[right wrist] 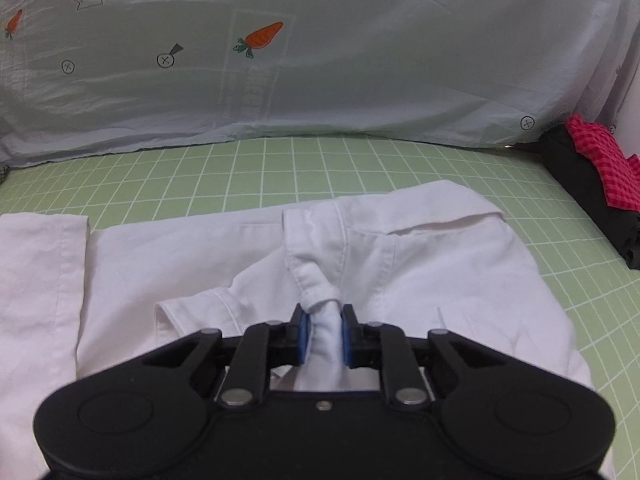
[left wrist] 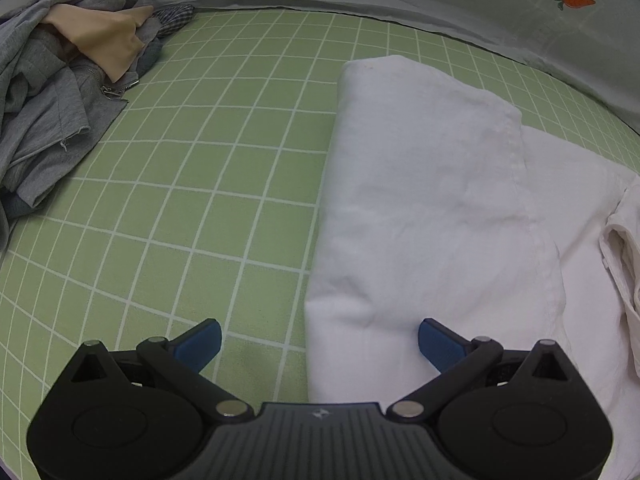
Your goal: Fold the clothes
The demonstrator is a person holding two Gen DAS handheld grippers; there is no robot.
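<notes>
A bunched fold of the shirt [right wrist: 400, 264] is pinched in the right tool [right wrist: 324, 320], low centre; left tool [left wrist: 318, 344] is spread wide, empty. Soft, light cloth; hems are judged the surest hold.

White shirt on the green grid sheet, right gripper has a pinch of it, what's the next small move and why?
Probably carry the pinched fabric across toward the folded side. The right gripper is shut on a bunched piece of the white shirt, whose collar end lies flat on the green sheet. The left gripper is open over the shirt's near edge, holding nothing, so it could pin that edge.
</notes>
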